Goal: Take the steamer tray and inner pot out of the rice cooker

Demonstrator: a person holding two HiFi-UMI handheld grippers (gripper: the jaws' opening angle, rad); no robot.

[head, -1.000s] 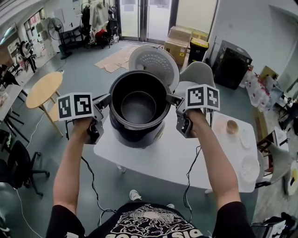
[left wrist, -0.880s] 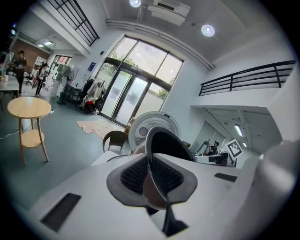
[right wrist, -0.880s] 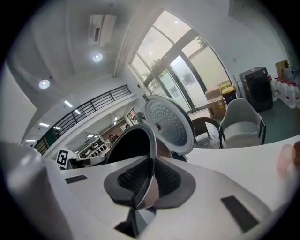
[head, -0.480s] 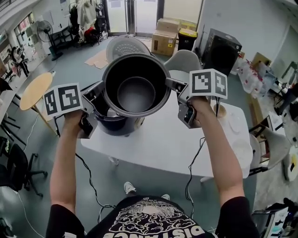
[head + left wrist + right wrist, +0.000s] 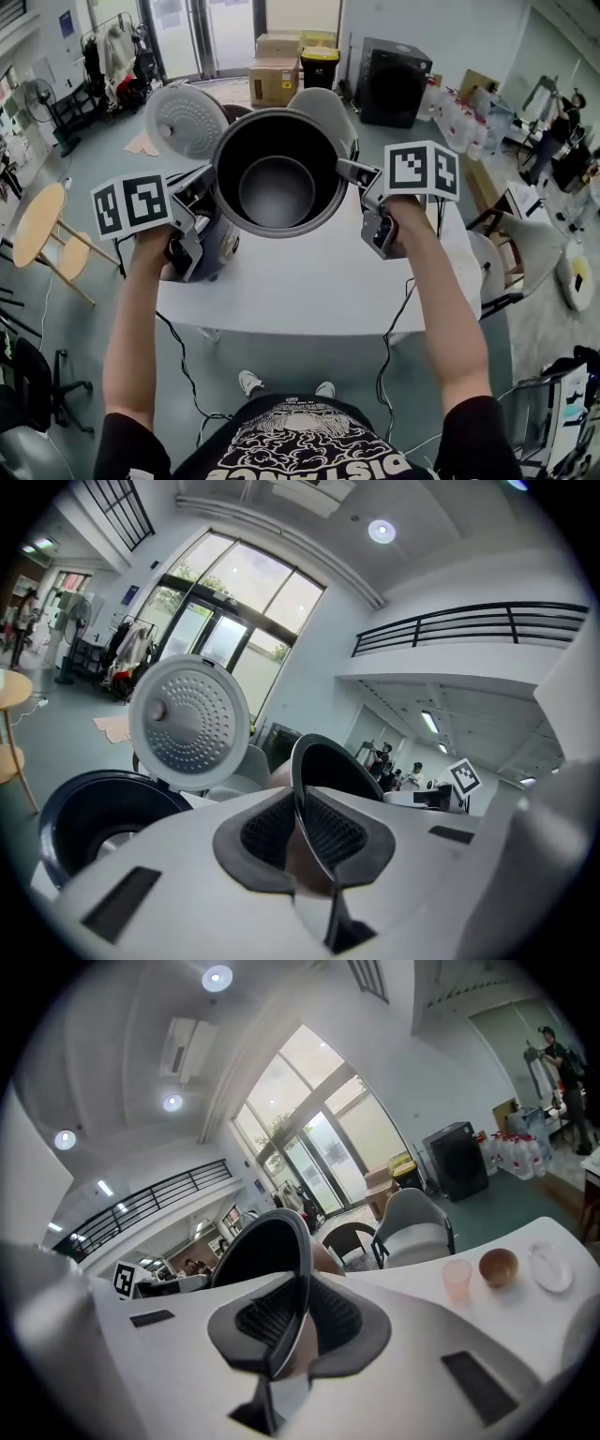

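Pot (image 5: pixel 277 187), one, hangs pinched between left gripper (image 5: pixel 208 178) and right gripper (image 5: pixel 345 170), near cooker (image 5: pixel 220 253).

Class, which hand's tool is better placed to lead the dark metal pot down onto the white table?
Probably right: the right tool grips the dark round metal pot over bare white table; the left tool is above the open dark rice cooker.
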